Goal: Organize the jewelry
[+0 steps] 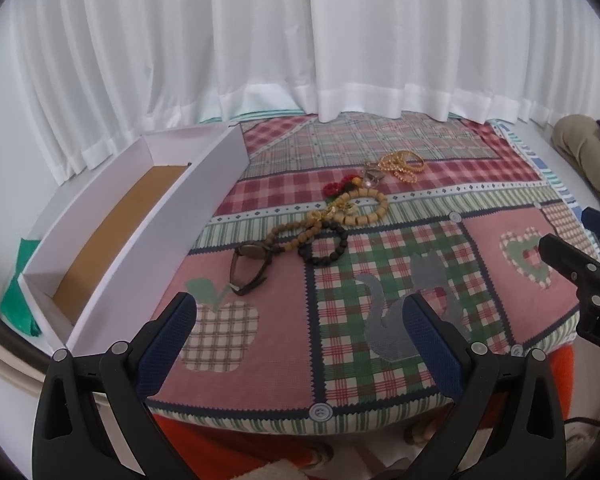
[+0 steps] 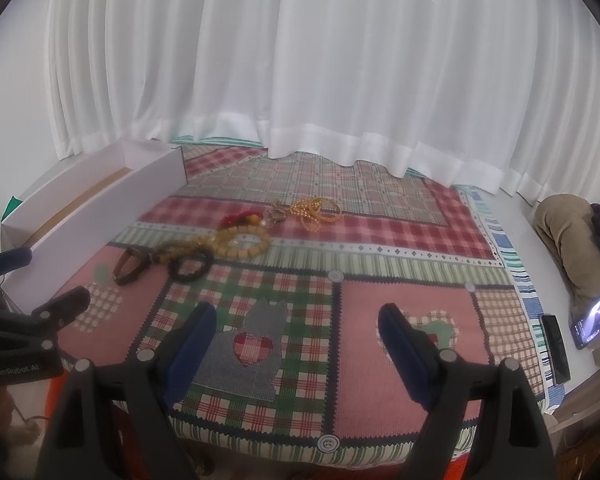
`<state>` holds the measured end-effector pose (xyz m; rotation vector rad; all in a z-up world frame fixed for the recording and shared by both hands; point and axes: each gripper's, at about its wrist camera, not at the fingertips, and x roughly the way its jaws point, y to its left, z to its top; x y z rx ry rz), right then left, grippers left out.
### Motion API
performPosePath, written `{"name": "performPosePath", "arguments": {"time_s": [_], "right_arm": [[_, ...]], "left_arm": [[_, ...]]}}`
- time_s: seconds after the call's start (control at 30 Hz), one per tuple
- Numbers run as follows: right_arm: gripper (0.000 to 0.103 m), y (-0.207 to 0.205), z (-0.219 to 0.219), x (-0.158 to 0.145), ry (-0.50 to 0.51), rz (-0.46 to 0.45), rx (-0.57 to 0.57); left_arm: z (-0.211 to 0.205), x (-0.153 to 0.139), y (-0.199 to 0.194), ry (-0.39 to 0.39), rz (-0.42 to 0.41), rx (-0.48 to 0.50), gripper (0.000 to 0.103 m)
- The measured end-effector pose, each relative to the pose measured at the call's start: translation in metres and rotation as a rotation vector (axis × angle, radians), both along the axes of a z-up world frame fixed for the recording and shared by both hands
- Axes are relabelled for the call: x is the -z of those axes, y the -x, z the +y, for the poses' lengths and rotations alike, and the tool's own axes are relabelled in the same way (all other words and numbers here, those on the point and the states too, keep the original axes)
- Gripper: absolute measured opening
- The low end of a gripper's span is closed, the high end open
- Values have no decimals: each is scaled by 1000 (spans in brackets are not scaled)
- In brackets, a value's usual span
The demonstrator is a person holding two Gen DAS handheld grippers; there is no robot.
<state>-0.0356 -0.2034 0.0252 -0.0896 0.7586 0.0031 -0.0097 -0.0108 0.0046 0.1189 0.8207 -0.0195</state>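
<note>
Both the left gripper (image 1: 300, 320) and right gripper (image 2: 296, 330) are held wide, empty; jewelry (image 1: 332, 216) is seen at twelve o'clock.

The right tool (image 1: 572, 264) is cut off by the right edge of the left wrist view, so its jaws cannot be judged there. The white box (image 2: 100, 200) hides most of its own floor behind the near wall in the right wrist view. The jewelry pile (image 2: 236, 240) is blurred there; single pieces overlap. The phone (image 2: 594, 320) screen is too small to read.
</note>
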Motion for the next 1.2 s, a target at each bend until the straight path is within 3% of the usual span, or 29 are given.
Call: {"name": "performPosePath", "arguments": {"time_s": [1.2], "right_arm": [[85,1,-6,-1,-8,-1,19]], "left_arm": [[-4,0,5,-19,-4,19,102]]}}
